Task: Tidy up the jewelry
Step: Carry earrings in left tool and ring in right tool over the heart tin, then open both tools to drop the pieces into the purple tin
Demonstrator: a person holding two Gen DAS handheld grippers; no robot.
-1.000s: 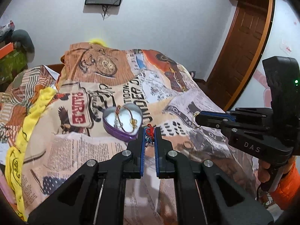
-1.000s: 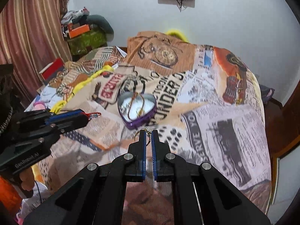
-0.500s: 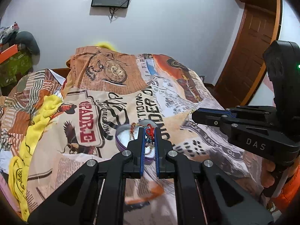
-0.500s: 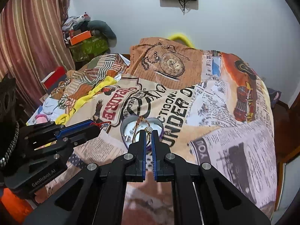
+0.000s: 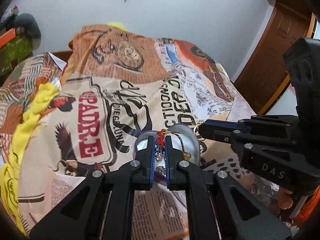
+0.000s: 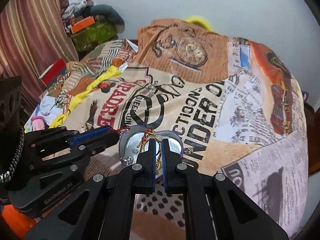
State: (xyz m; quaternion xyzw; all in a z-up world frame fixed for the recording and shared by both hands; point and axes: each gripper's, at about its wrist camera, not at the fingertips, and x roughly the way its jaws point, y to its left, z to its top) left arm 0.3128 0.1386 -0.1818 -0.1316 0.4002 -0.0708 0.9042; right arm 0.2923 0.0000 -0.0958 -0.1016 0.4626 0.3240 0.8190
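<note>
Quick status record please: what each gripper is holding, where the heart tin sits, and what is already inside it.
left gripper: shut on red beaded charm, held over the tin
right gripper: shut on gold ring earring, also over the tin
heart tin: open, purple-walled, on the printed bedspread
inside tin: gold chain and small silver pieces; exact count unclear
release: neither piece let go yet

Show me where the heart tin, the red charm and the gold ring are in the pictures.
heart tin (image 6: 176, 144): right wrist view, silver inside, right lobe.
red charm (image 5: 159, 138): left wrist view, red knot between the left tongs.
gold ring (image 5: 195, 129): left wrist view, loop at the right tongs' tip.
</note>
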